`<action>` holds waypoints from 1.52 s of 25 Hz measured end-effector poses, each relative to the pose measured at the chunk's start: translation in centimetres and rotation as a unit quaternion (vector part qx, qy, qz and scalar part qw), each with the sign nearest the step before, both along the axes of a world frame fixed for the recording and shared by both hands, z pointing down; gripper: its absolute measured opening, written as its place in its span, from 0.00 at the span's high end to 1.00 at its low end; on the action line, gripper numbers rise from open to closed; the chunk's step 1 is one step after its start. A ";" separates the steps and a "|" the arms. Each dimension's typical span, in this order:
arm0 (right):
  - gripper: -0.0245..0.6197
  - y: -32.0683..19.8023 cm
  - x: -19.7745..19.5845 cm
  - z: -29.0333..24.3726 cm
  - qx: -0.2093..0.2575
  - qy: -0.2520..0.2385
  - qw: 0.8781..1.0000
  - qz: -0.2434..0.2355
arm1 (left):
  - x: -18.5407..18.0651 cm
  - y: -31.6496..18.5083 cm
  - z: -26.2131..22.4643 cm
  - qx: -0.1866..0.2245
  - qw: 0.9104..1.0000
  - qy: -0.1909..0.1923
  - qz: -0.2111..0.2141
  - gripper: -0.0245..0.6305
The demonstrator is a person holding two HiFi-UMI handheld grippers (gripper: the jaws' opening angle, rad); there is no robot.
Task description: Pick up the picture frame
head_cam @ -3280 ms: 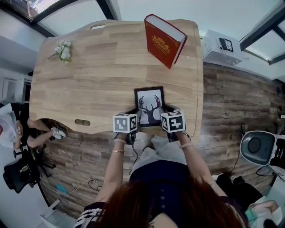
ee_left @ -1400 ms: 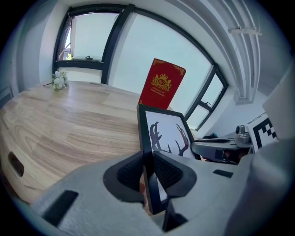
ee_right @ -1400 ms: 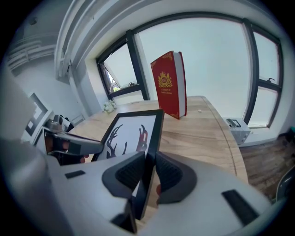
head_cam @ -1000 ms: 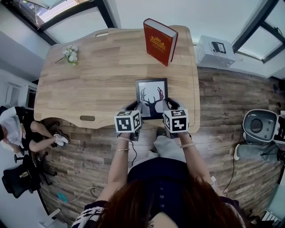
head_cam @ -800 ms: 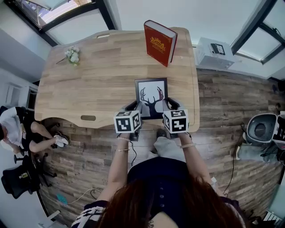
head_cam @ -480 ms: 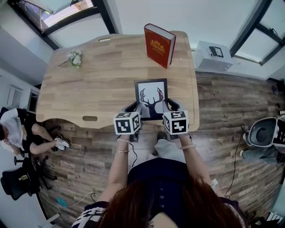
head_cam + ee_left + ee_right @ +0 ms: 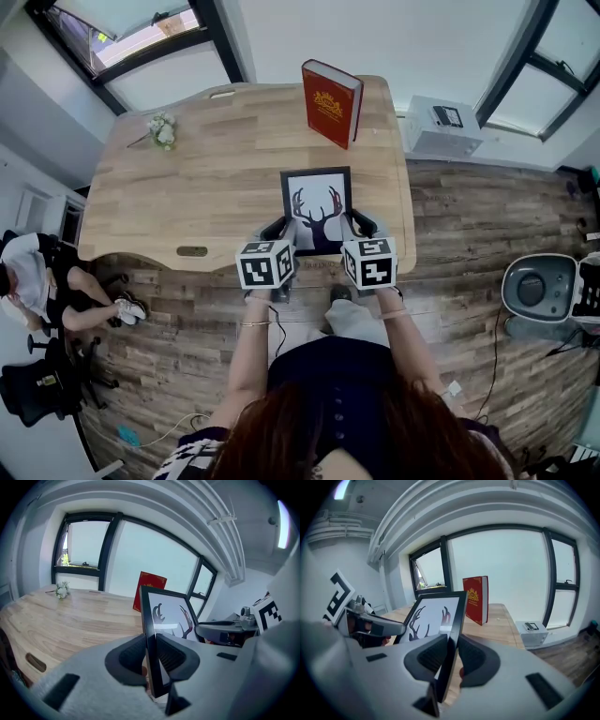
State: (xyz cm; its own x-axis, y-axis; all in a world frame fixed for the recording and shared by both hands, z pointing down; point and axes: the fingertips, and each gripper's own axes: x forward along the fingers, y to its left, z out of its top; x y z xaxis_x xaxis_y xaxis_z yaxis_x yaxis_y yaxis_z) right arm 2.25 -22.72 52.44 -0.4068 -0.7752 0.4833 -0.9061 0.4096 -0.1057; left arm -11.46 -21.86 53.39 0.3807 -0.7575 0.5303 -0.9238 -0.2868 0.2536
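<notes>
A black picture frame (image 7: 317,208) with a deer-antler print hangs in the air above the near edge of the wooden table (image 7: 197,178). My left gripper (image 7: 279,228) is shut on the frame's left border (image 7: 149,634), its pads pressing both faces. On the opposite side my right gripper (image 7: 354,225) is shut on the right border (image 7: 453,634). The frame (image 7: 171,618) leans back with its print facing up toward me. In the right gripper view the antler print (image 7: 429,618) shows to the left of the jaws.
A red book (image 7: 330,101) stands upright at the table's far edge, seen also in both gripper views as the red book (image 7: 149,588) (image 7: 476,599). A small white flower sprig (image 7: 161,129) lies far left. A white box (image 7: 442,124) sits beyond the table's right end. A seated person (image 7: 37,281) is at far left.
Both grippers have risen together with the frame held between them; it has come up off the table and sits a little higher and farther over the tabletop than before.
</notes>
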 end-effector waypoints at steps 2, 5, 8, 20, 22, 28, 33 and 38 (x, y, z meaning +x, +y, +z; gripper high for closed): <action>0.84 0.4 0.0 -0.6 0.007 -0.001 1.000 0.001 | 0.0 0.4 -0.5 0.006 1.000 0.001 0.001 0.84; 0.84 1.2 0.0 -1.5 0.018 -0.001 1.000 0.003 | 0.0 1.0 -1.5 0.017 1.000 0.000 0.002 0.84; 0.84 1.9 0.0 -2.6 0.032 -0.001 0.999 0.005 | 0.0 1.7 -2.6 0.031 1.000 -0.001 0.006 0.84; 0.84 4.8 -0.4 -5.6 0.072 -0.004 0.997 0.011 | -0.6 4.3 -5.8 0.074 0.997 -0.005 0.012 0.84; 0.84 5.2 -0.6 -6.1 0.077 -0.005 0.997 0.012 | -0.7 4.7 -6.2 0.080 0.997 -0.005 0.014 0.84; 0.84 6.5 -1.1 -7.4 0.095 -0.004 0.995 0.013 | -1.2 5.9 -7.4 0.095 0.995 -0.003 0.013 0.84; 0.84 7.7 -1.5 -8.4 0.108 -0.003 0.994 0.013 | -1.7 7.1 -8.3 0.107 0.994 -0.002 0.014 0.84; 0.84 9.1 -1.9 -9.1 0.118 -0.005 0.993 0.016 | -2.0 8.3 -9.2 0.119 0.993 -0.006 0.017 0.84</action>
State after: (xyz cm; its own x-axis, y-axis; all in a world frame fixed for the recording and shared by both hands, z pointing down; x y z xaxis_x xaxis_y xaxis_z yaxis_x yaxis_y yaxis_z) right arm 0.35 -13.66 43.32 -0.3839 -0.8793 0.2818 -0.9186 0.3948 -0.0197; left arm -13.51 -13.55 44.19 0.4031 -0.8487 0.3423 -0.9151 -0.3686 0.1635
